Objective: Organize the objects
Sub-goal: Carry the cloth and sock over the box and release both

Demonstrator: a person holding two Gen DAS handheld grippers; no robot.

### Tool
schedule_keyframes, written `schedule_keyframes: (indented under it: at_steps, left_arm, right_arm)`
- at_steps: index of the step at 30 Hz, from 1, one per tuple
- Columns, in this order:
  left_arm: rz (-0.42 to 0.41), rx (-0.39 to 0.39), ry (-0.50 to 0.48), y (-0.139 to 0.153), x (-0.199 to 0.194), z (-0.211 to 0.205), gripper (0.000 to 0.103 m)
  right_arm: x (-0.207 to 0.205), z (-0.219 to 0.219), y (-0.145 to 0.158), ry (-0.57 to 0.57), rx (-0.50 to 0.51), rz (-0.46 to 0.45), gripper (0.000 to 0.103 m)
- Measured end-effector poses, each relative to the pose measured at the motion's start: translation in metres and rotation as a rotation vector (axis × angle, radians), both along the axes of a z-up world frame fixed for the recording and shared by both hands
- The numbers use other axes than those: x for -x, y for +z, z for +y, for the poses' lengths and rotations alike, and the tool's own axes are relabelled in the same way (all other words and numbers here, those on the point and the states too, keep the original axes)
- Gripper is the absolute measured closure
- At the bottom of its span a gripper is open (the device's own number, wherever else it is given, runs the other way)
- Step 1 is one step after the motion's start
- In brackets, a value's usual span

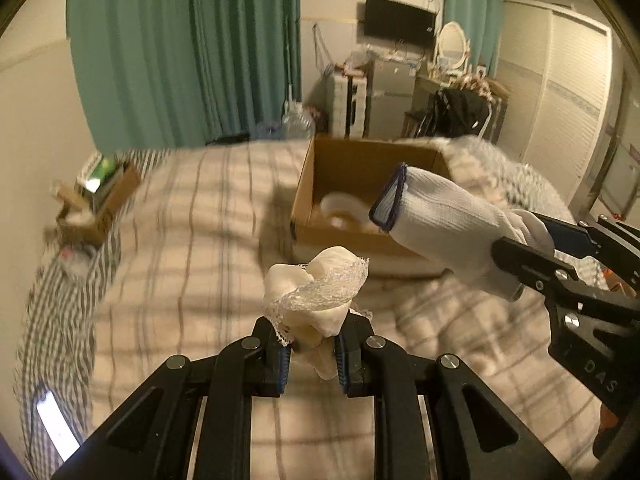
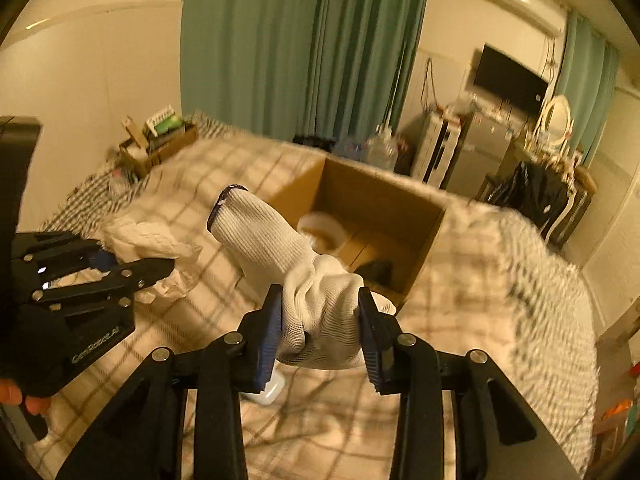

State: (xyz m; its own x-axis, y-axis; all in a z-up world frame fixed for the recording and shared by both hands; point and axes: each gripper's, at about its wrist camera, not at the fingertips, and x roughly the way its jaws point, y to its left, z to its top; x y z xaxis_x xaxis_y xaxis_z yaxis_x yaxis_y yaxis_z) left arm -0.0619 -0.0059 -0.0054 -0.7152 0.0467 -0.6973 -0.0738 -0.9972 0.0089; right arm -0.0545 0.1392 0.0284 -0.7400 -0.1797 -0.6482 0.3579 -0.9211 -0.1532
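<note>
far left on the bed (image 1: 192,240), against the wall, sits a small cardboard tray (image 1: 100,204) of odds and ends, well apart from the action. next comes the left claw (image 1: 312,354), closed on a cream cloth bundle with lace trim (image 1: 320,292) that stands up between its pads; in the right wrist view this same item looks like crumpled pale fabric (image 2: 156,248) hanging from the claw's tip. beyond it, near the middle of the bed, stands the open cardboard box (image 1: 316,184), with a white roll or bowl-like thing (image 1: 344,208) already inside and something dark (image 2: 376,270) in its near corner. to the right, the right claw (image 2: 322,334) is clamped on the bunched finger end of a white knit glove (image 2: 280,248), whose blue-edged cuff (image 1: 390,198) sticks out over the box's near rim. a small white plastic object (image 2: 270,390) lies on the bed just under that claw; what it is cannot be told.

by the look of it, the step in hand is carrying two soft items to the box, both held above the bedding and neither yet inside. the next move likely calls for bringing each claw over the opening and letting go, the glove first since it is nearer. limp cloth may snag on a pad or drape over the rim, so a release low inside the walls seems wise.
</note>
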Motion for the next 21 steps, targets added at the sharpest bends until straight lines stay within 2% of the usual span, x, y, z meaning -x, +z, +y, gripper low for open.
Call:
schedule_keyframes:
  at_steps: [2, 7, 11, 16, 21]
  left_arm:
    - [0.023, 0.002, -0.012, 0.012, 0.01, 0.004, 0.085]
    - [0.099, 0.067, -0.03, 0.038, 0.038, 0.018, 0.085]
    - [0.108, 0.057, -0.042, 0.045, 0.072, 0.021, 0.085]
    - [0.066, 0.006, -0.07, 0.034, 0.124, 0.025, 0.085]
    - [0.015, -0.031, -0.07, 0.002, 0.174, 0.023, 0.085]
  right_arm:
    - [0.002, 0.002, 0.016, 0.003, -0.018, 0.036, 0.068]
    - [0.026, 0.01, 0.048, -0.016, -0.038, 0.098, 0.068]
    - [0.056, 0.017, 0.065, -0.042, -0.041, 0.125, 0.068]
    - [0.104, 0.025, 0.069, -0.067, -0.026, 0.119, 0.068]
    - [0.15, 0.029, 0.048, -0.087, -0.037, 0.077, 0.068]
